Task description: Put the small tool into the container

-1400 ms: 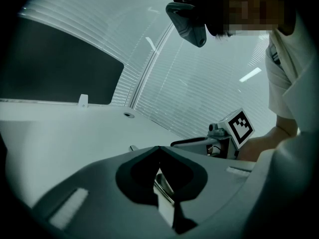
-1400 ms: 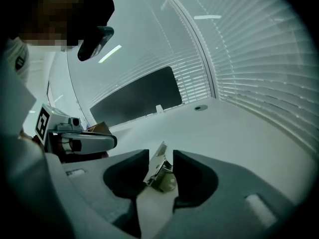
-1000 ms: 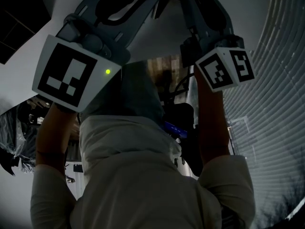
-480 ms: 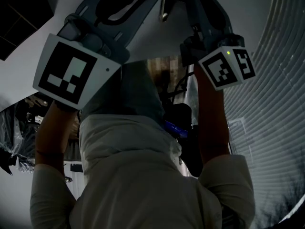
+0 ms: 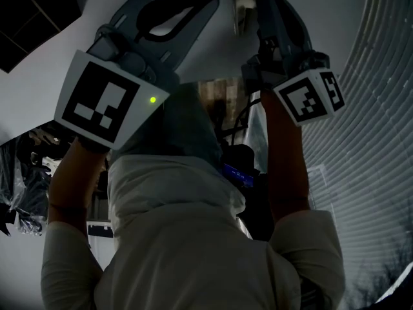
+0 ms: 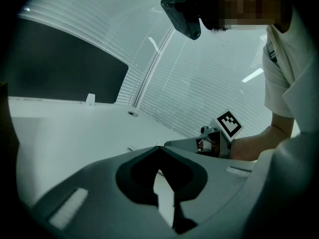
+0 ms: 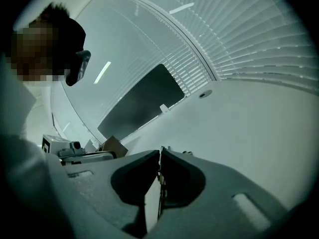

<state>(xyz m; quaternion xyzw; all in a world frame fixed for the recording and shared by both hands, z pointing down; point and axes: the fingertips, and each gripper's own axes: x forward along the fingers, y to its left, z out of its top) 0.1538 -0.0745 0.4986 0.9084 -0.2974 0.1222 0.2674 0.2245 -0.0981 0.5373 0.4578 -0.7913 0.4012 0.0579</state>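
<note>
Toward the table's far left end, one brown box is sitting beside the dark panel that is running along the far edge. It may be the container, though it is too small and dim for me to tell, and nothing else like a container is showing. Nearer, over the near edge, the person is holding two tongs side by side, both tipping slightly downward. The left gripper is hanging with its jaws meeting tip to tip and nothing between them. It is probably idling here to keep clear while the other hand is doing the work. To its right, the right gripper is reaching out low over the bare middle of the table. Its jaws have just been closing and are now standing almost together. One thin sliver, seemingly the tool, is sitting pinched in the seam between them, and it is too slim to make out further. Pinching it deep in the seam is likely keeping so slight a thing from slipping on the way to the box. So I am counting two grippers, one tool, one box and one panel.
</note>
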